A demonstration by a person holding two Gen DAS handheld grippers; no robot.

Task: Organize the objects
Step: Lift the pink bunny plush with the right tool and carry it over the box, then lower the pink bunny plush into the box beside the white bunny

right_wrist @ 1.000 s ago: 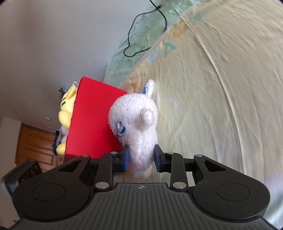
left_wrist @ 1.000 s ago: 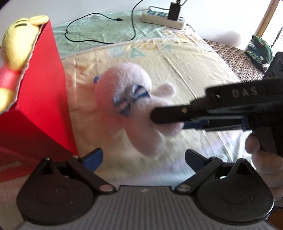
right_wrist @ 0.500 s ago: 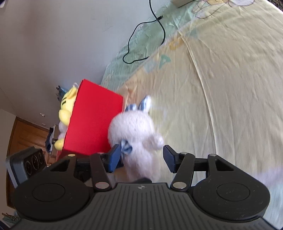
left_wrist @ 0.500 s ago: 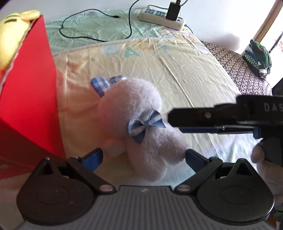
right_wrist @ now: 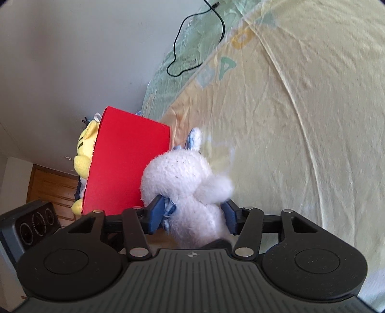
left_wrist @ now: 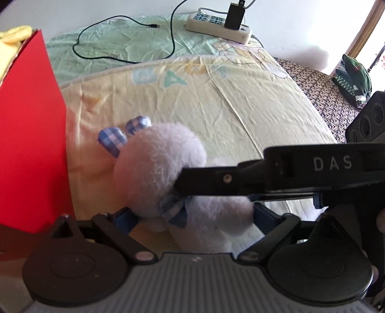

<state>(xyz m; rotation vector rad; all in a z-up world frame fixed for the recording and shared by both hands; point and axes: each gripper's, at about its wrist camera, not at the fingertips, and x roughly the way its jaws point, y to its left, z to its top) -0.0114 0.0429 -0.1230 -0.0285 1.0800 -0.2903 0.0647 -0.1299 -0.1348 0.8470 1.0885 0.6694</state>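
A white plush rabbit [left_wrist: 163, 163] with blue checked ears and a bow lies on the yellow bed sheet [left_wrist: 216, 101], right beside the red box [left_wrist: 28, 144]. My left gripper [left_wrist: 192, 215] is open, its blue pads on either side of the rabbit's body. In the left wrist view, one black finger [left_wrist: 216, 178] of the right gripper reaches in from the right across the rabbit's neck. In the right wrist view, the right gripper [right_wrist: 192, 215] stands open around the rabbit [right_wrist: 182, 178], with its pads close against the fur. A yellow plush [right_wrist: 85, 149] sticks out of the red box [right_wrist: 125, 168].
A white power strip [left_wrist: 216, 21] with a black charger and a black cable [left_wrist: 120, 55] lie on the green sheet at the back. A green bundle [left_wrist: 353, 77] sits on patterned fabric at the far right. A wall runs behind the bed.
The right gripper was shut on the rabbit and holding it up; it then opened and the rabbit dropped onto the sheet. The rabbit now lies between both grippers' fingers, closer to the left gripper.
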